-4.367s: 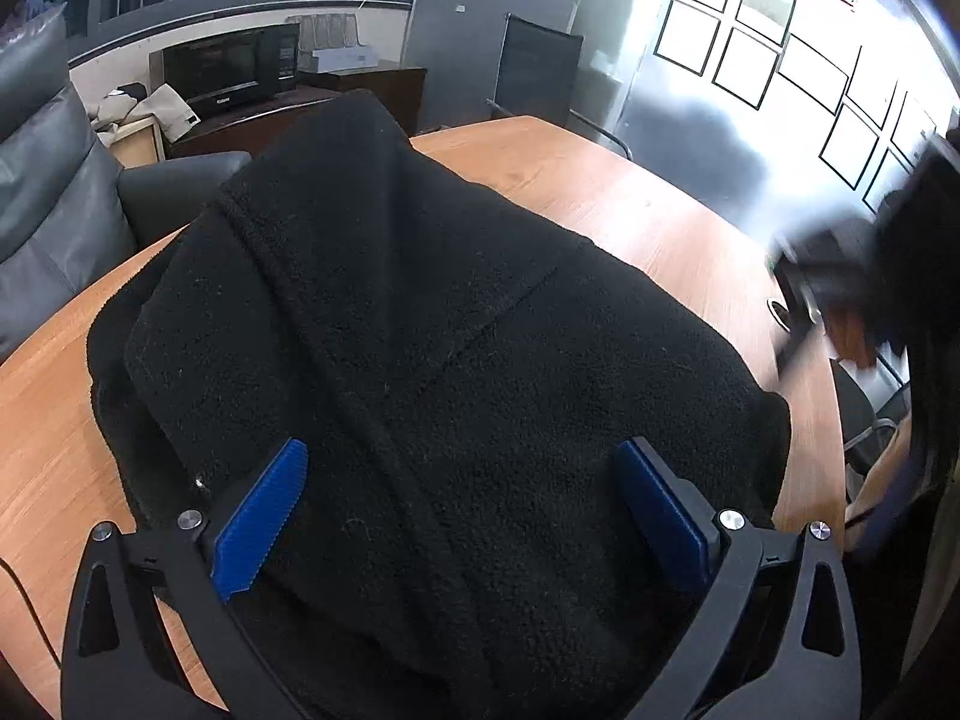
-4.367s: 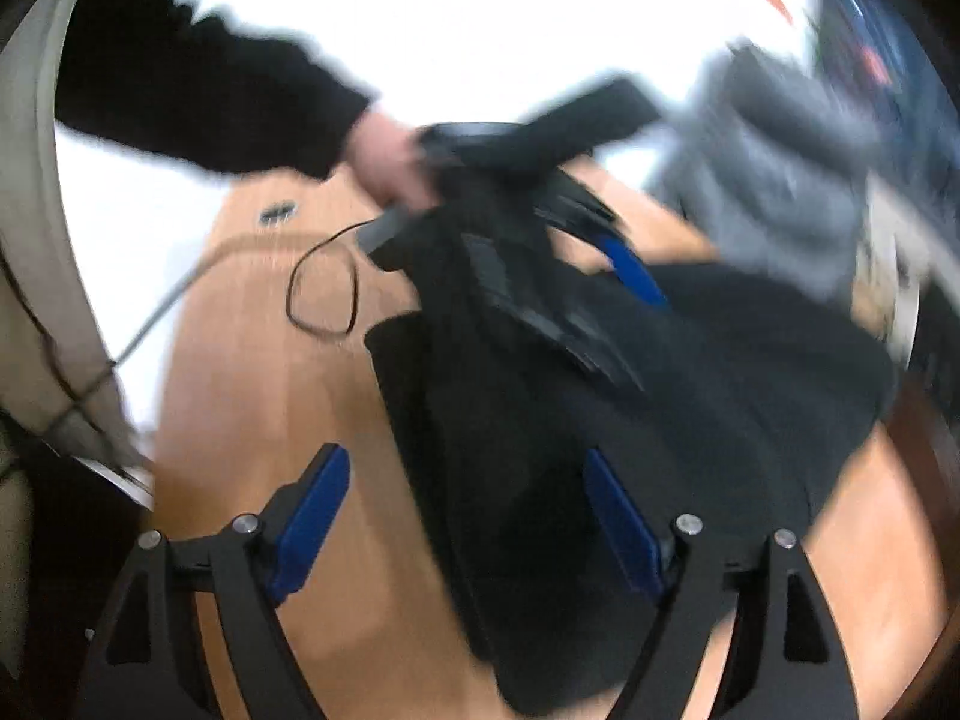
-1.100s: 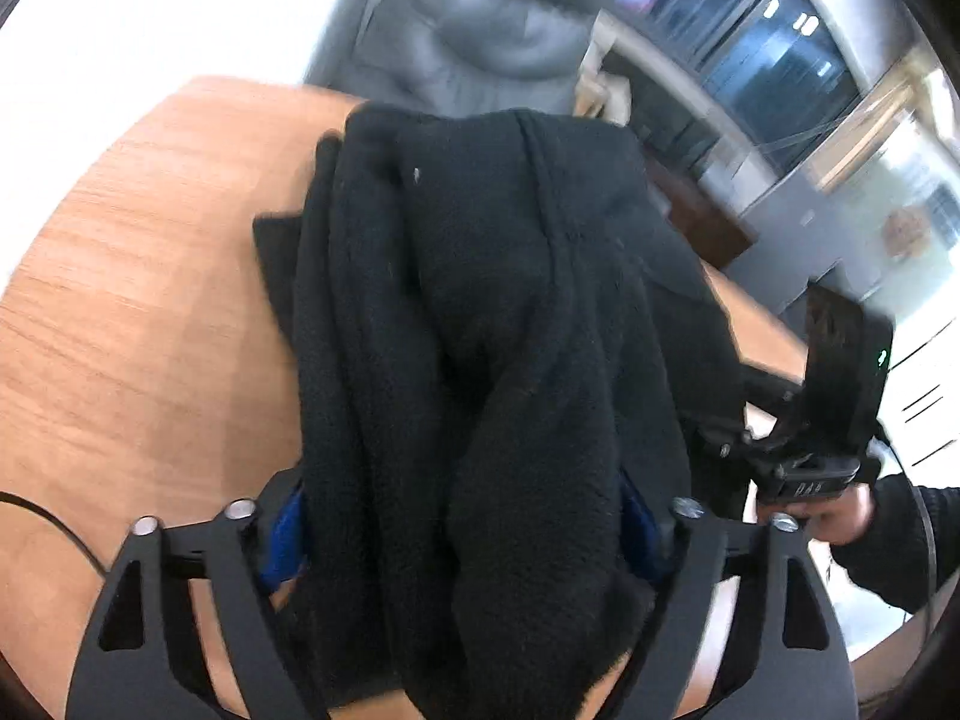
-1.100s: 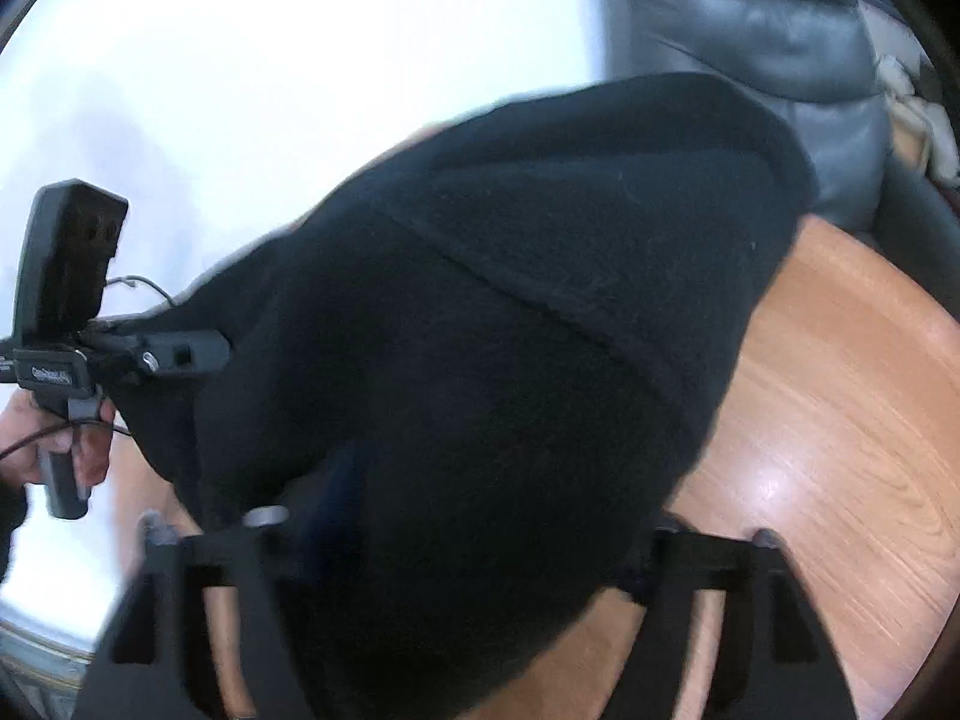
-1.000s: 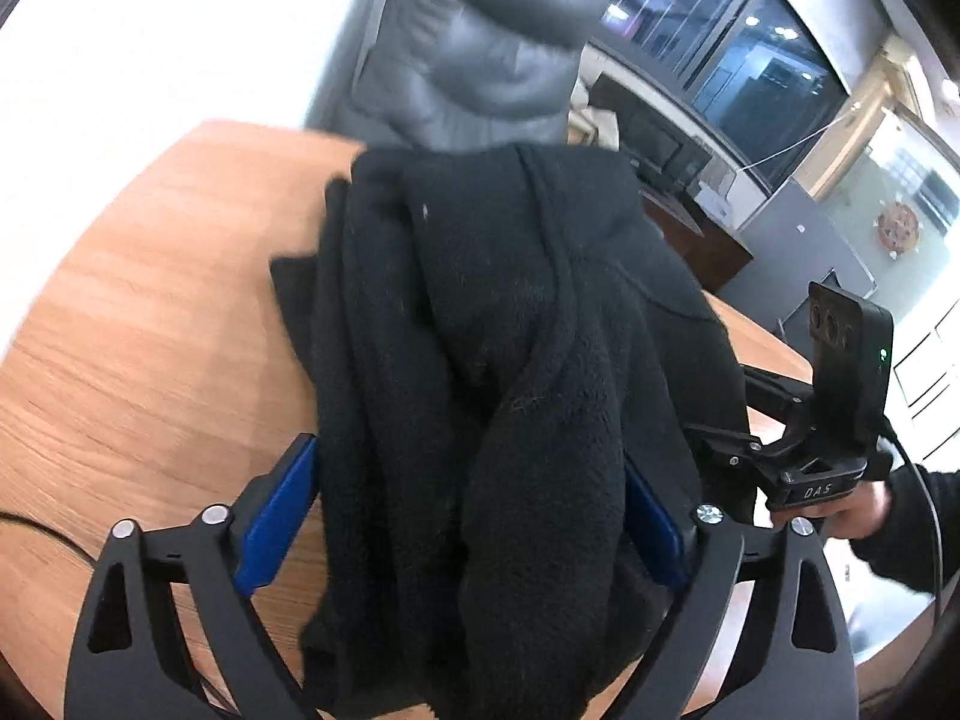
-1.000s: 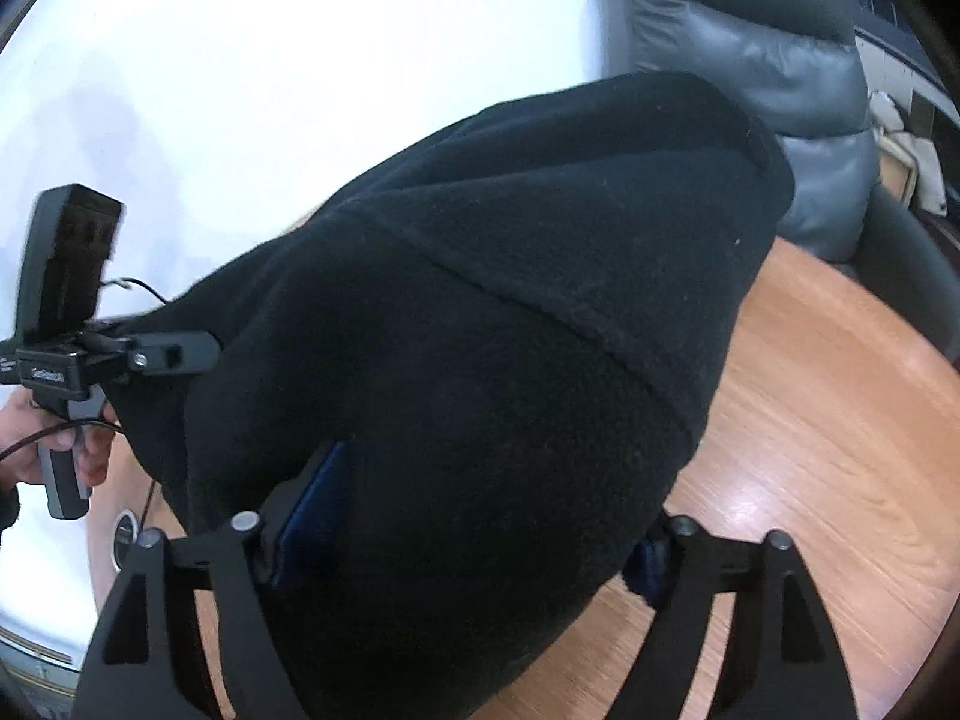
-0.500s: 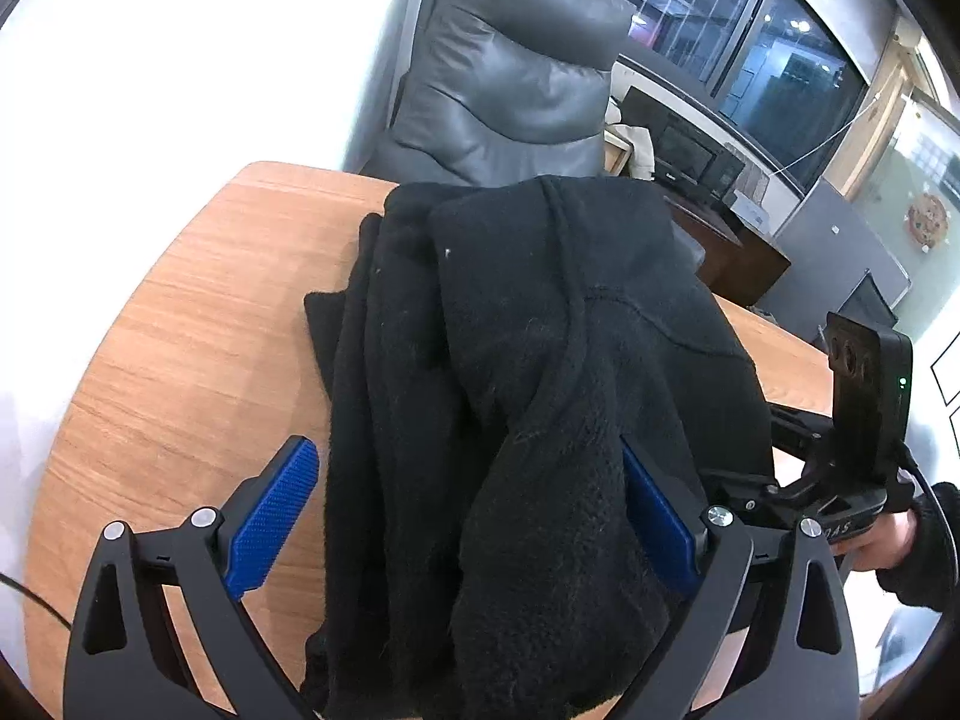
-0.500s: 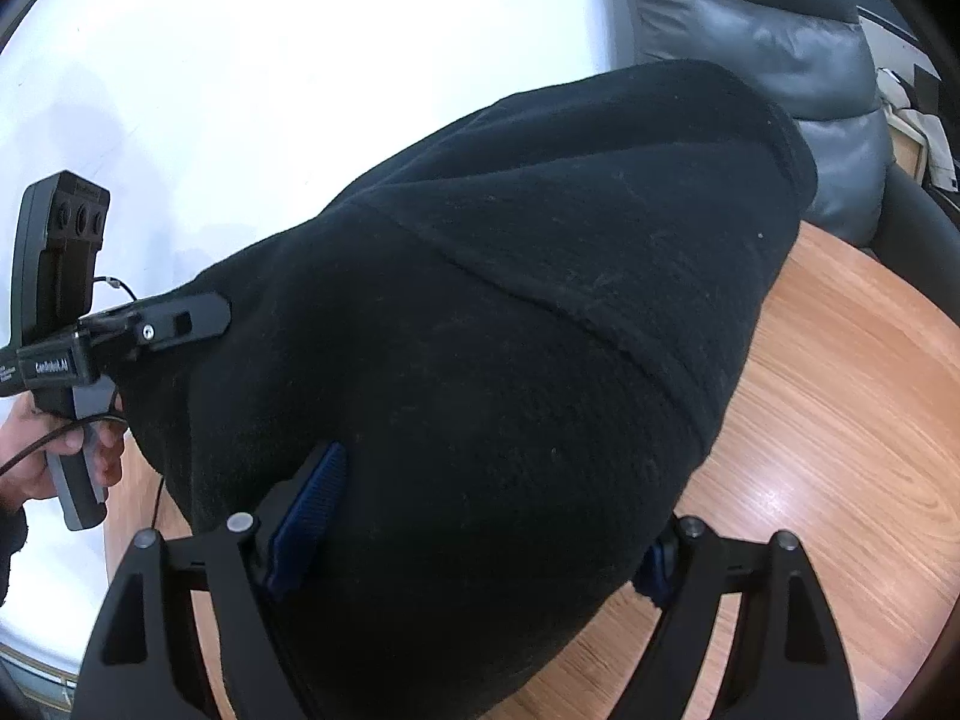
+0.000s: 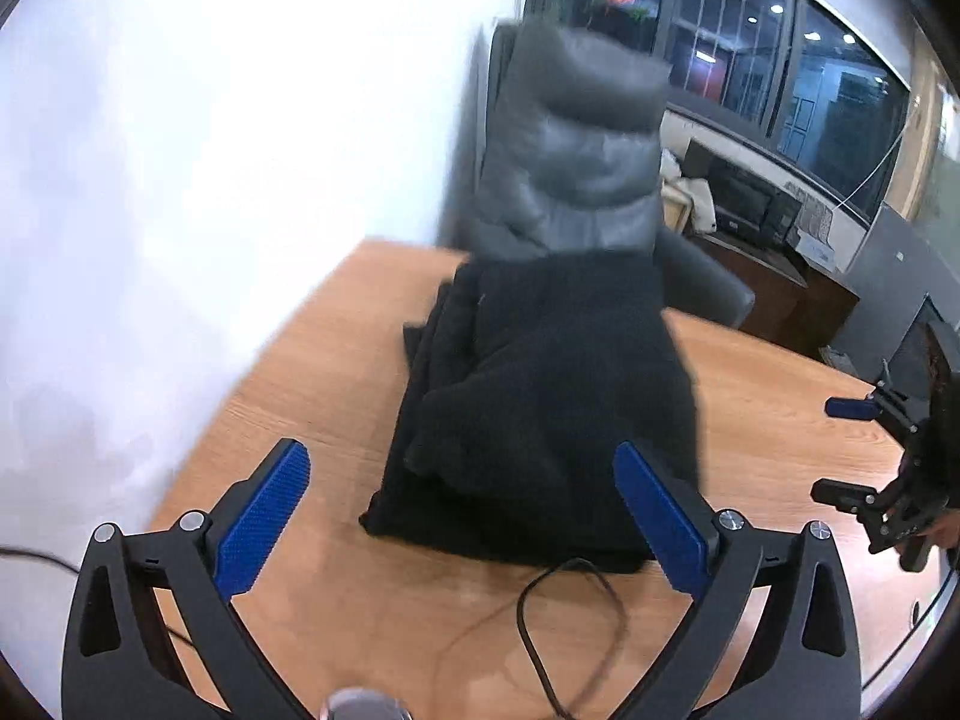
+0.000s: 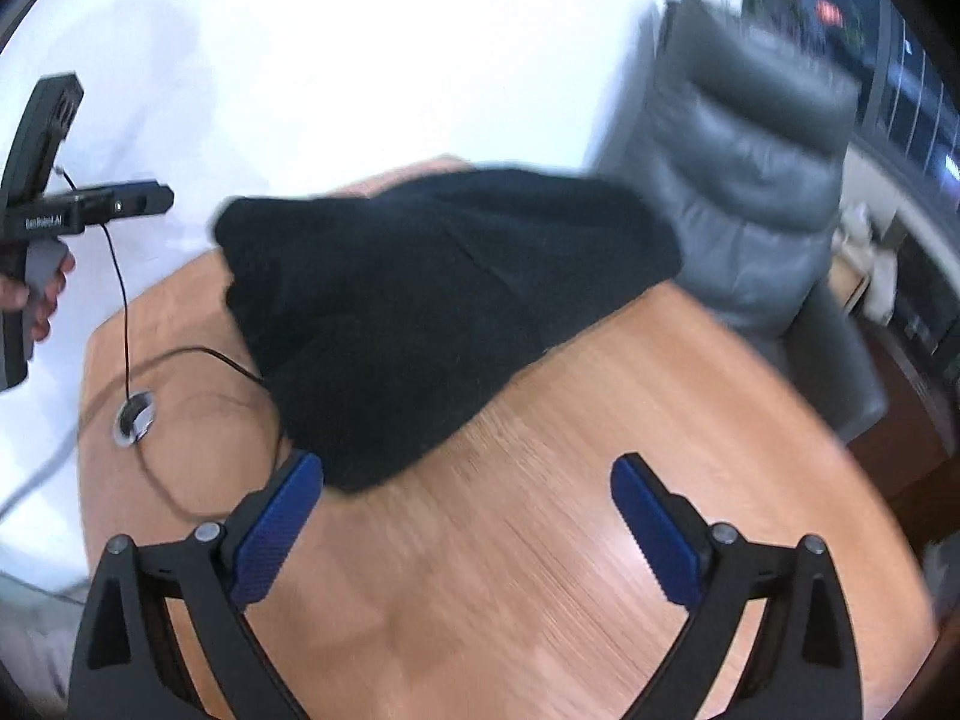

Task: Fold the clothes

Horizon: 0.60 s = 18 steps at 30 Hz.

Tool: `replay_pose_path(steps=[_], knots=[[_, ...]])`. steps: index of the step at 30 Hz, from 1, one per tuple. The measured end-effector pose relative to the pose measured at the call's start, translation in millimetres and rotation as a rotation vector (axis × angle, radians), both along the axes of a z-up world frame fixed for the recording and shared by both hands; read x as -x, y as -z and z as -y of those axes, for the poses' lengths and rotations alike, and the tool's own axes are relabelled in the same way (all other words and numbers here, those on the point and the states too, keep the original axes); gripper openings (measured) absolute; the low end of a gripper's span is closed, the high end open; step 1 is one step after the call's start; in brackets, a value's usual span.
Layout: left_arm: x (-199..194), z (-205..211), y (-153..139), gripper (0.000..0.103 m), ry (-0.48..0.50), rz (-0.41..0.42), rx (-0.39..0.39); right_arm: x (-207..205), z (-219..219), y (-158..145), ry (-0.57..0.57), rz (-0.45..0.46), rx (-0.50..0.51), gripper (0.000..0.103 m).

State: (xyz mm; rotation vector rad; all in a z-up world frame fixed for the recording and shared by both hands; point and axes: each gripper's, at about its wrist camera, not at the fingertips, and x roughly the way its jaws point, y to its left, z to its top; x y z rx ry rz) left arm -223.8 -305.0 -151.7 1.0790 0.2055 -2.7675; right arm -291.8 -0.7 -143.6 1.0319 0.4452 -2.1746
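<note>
we see our left gripper [image 9: 459,519] with jaws just opened wide and empty above the wooden table [image 9: 336,372], the folded black fleece [image 9: 540,396] lying beyond, a cable [image 9: 564,606] looped beside it

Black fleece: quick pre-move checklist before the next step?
1. Left hand-held gripper free of cloth: ok, jaws have just been opening, nothing between them.
2. Right hand-held gripper free of cloth: ok, jaws have just been opening, only bare table between the pads.
3. Black fleece fully on the table: cannot tell, its far edge sits by the grey chair.
4. Fold tidy: not ok, layers look bunched and uneven along its left side.
5. Black cable clear of the fleece: not ok, its loop runs under the near edge.
</note>
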Motion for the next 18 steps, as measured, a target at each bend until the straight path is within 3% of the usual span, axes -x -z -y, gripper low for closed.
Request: replay_pose_path(steps=[4,7,12,18], knots=[[-38.5,-54.5,-63.1,0.103,-0.077,-0.028,0.039,-11.8,-2.1,-43.0,-0.01,-0.037,0.008,0.099],[-50.9,-89.3,-92.9,0.103,-0.145,-0.021,0.023,-31.0,-23.9,-74.5,0.007,-0.044,0.015,0.099],[-72.7,-138.4,-120.2,0.103,-0.275,0.013,0.017,-42.0,-46.1,-95.3,0.058,0.002,-0.003,0.099],[-102.6,-179.5,-147.2,0.103,-0.402,0.022,0.105,-74.0,-59.9,-125.1,0.064,-0.09,-0.088,0.099]])
